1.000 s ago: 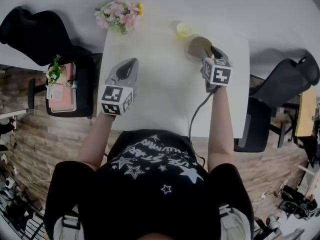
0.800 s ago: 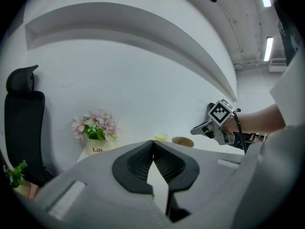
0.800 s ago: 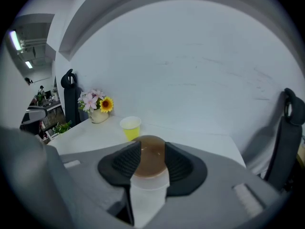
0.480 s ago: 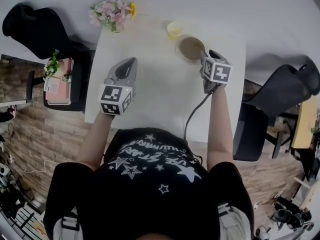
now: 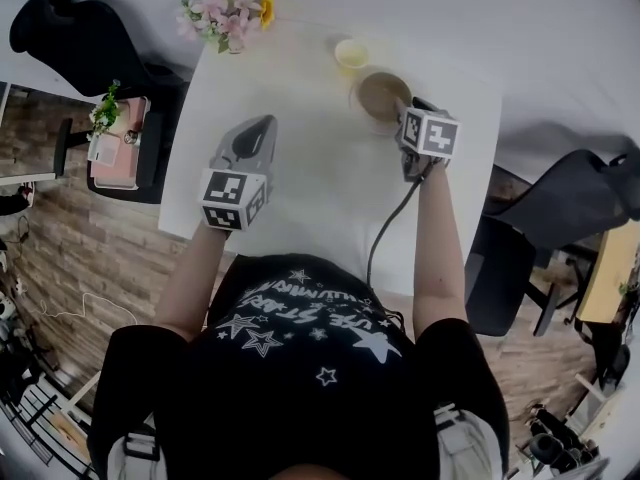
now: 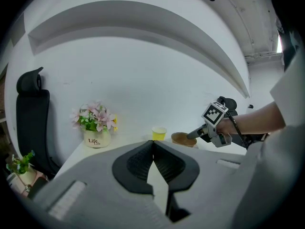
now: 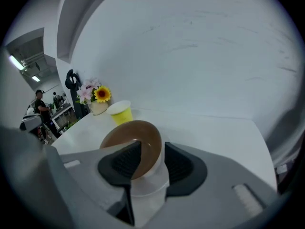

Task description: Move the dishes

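Observation:
A bowl [image 5: 381, 93], brown inside and white outside, is at the far right part of the white table [image 5: 330, 193], next to a yellow cup [image 5: 351, 53]. My right gripper [image 5: 401, 111] is shut on the bowl's near rim [image 7: 143, 149], one jaw inside and one outside. In the right gripper view [image 7: 151, 161] the bowl looks tipped toward me. The left gripper view shows the bowl [image 6: 182, 138] low over the table by the cup [image 6: 159, 133]. My left gripper [image 5: 256, 133] hovers over the table's left half, shut and empty [image 6: 153, 149].
A pot of pink flowers with a sunflower [image 5: 222, 16] stands at the table's far left corner. A black chair [image 5: 80, 43] sits left of the table and another [image 5: 560, 218] to the right. A white wall runs behind the table.
The whole head view has shifted a little. My right gripper stays at the bowl's rim, and the left gripper holds its place.

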The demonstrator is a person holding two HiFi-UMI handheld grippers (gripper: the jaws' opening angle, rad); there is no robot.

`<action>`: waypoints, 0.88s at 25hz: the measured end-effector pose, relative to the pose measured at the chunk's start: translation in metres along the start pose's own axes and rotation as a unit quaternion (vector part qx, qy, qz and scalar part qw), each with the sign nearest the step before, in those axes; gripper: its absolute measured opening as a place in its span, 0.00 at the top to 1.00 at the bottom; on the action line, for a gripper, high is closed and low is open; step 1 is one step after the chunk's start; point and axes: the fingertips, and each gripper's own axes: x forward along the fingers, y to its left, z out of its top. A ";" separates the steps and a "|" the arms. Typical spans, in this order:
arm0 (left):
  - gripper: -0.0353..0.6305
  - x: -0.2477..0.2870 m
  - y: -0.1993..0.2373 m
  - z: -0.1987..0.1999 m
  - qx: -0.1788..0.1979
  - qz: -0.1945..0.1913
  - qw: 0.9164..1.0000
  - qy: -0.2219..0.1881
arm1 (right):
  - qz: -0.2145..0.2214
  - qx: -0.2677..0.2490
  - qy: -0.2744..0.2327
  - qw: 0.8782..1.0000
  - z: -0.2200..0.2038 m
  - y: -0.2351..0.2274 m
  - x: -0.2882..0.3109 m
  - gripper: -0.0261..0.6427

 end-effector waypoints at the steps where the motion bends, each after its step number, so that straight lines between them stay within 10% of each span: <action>1: 0.93 0.000 -0.001 -0.001 -0.001 0.002 1.000 0.002 | 0.002 0.000 0.002 1.000 0.000 0.000 0.002 0.73; 22: 0.93 0.004 -0.011 -0.006 0.007 -0.001 1.000 0.017 | -0.011 0.013 -0.020 1.000 0.018 -0.011 -0.007 0.93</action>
